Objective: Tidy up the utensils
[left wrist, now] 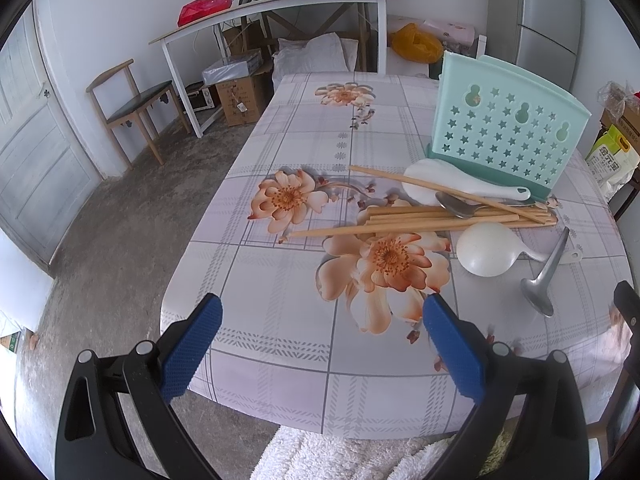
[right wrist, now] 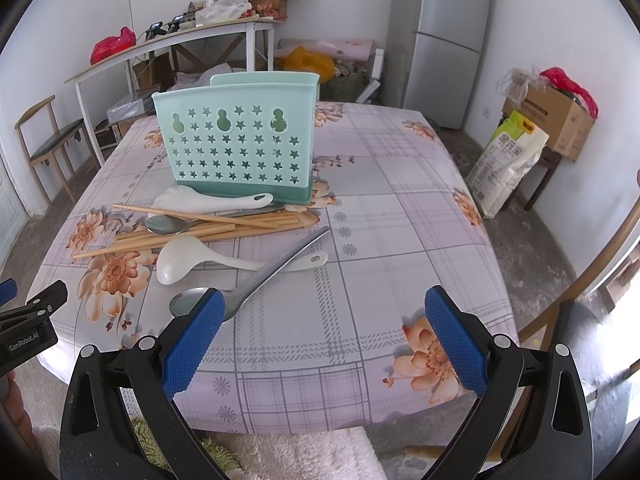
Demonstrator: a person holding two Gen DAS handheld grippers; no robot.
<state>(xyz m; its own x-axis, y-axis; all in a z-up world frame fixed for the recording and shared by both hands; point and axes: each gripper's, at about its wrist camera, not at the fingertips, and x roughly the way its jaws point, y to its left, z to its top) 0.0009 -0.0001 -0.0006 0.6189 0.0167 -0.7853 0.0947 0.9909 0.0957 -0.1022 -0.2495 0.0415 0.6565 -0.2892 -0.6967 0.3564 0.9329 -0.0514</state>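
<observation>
both tools, left tool and right tool, gape apart, empty; "genrobot.ai" label readable.

Table draped in a pale plaid cloth printed with orange flowers. Bears a mint-green utensil holder with star cut-outs, standing upright. Just in front of the holder: a white rice paddle, a loose pile of wooden chopsticks crossing a metal spoon, then nearer, a second white rice paddle with a metal ladle lying across its handle.
</observation>
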